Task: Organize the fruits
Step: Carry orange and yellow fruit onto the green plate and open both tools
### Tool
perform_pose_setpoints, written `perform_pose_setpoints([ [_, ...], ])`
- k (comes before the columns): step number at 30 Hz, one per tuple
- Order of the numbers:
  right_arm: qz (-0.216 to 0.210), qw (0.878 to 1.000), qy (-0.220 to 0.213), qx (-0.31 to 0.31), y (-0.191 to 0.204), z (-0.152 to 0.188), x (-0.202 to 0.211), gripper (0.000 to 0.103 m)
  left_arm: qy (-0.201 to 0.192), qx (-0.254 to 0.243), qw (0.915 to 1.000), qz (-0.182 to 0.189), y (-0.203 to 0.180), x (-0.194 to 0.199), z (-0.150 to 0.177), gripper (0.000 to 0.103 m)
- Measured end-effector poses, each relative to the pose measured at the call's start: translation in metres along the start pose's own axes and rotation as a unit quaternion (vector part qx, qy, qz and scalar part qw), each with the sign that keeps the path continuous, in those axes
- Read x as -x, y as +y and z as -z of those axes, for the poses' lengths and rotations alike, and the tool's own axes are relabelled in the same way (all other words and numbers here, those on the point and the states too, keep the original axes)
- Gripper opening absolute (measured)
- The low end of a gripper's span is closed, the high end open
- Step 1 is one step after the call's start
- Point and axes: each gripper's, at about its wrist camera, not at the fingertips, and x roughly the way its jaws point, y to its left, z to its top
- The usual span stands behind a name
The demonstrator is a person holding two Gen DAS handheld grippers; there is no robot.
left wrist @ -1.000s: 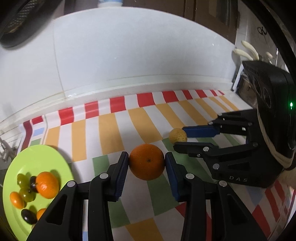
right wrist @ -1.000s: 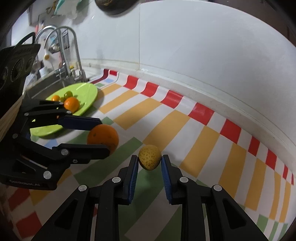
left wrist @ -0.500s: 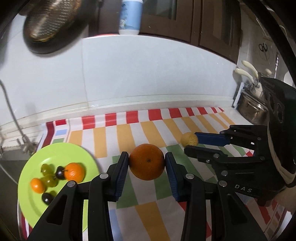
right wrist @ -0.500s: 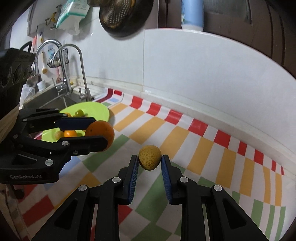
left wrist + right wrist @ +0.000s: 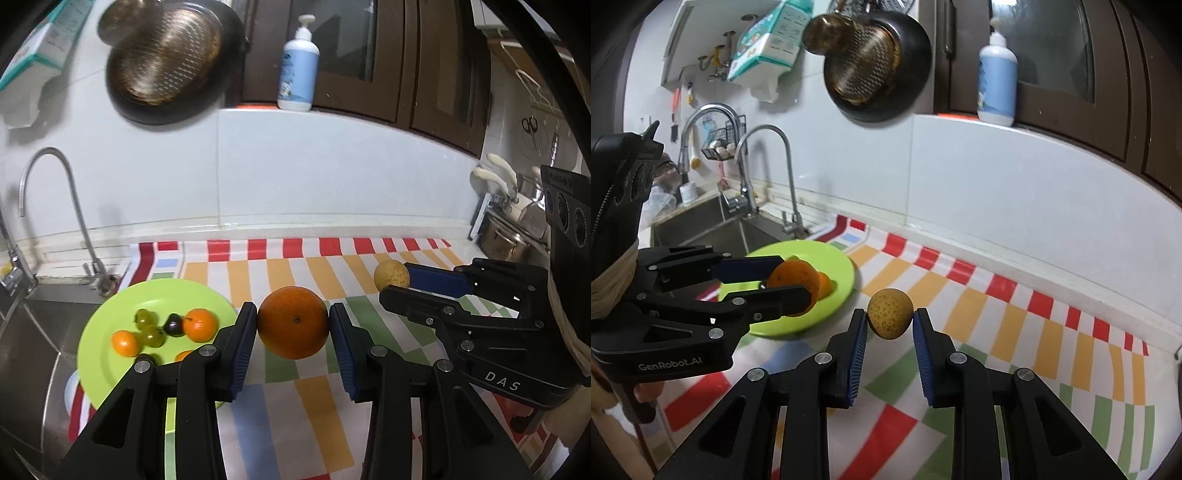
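Checked cloth (image 5: 280, 413) covers the counter beside the sink (image 5: 698, 221). We see the left gripper (image 5: 293, 328) clamped on an orange (image 5: 293, 326), frame centre, above the cloth. Right gripper (image 5: 889, 325) pinches a speckled yellow fruit (image 5: 890, 313). Green plate (image 5: 99, 332), lower left, carries small fruits.

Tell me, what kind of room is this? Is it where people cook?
Yes, it looks like a home kitchen. There is a sink with a curved faucet, a frying pan hanging on the tiled wall, and a green plate of fruit on the counter.
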Motion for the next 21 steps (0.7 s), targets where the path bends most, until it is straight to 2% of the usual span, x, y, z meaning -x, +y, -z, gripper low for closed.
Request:
perform_pose_setpoints([
  [10, -0.011, 1.000, -0.017, -0.008, 0.031, -0.012, 0.003, 0.027, -0.023, 0.022, 0.9988, -0.037, 0.026, 0.034, 0.005, 0.040],
  [21, -0.030, 0.999, -0.016, -0.001, 0.068, -0.021, -0.015, 0.027, -0.021, 0.036, 0.9959, -0.080, 0.066, 0.059, 0.020, 0.040],
])
